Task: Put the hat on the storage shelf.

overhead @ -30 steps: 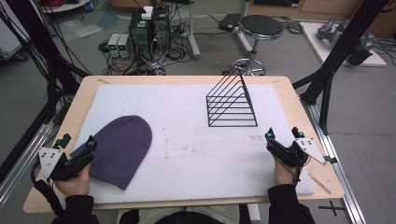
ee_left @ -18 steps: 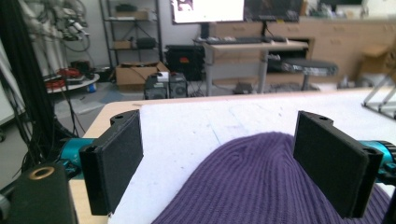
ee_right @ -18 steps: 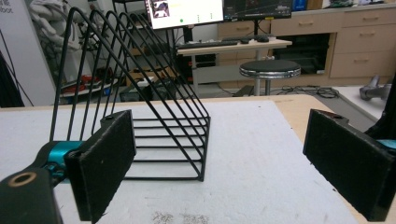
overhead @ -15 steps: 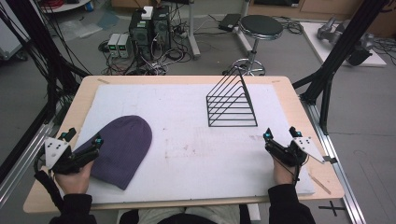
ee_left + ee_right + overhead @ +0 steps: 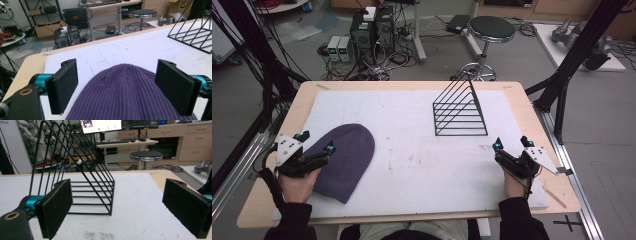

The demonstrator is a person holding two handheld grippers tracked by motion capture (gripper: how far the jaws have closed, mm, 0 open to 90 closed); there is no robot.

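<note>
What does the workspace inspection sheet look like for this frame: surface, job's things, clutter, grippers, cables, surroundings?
Surface: white mat on a wooden table, lightly scuffed.
Job's things: purple knit beanie lying flat at the left; black wire file rack upright at the far right.
Clutter: nothing seen.
Grippers: left gripper open, jaws either side of the beanie without pressing it; right gripper open, holding nothing.
Cables: left gripper's cable trails beside the hand.
Surroundings: stool, computer towers, floor wiring.
</note>
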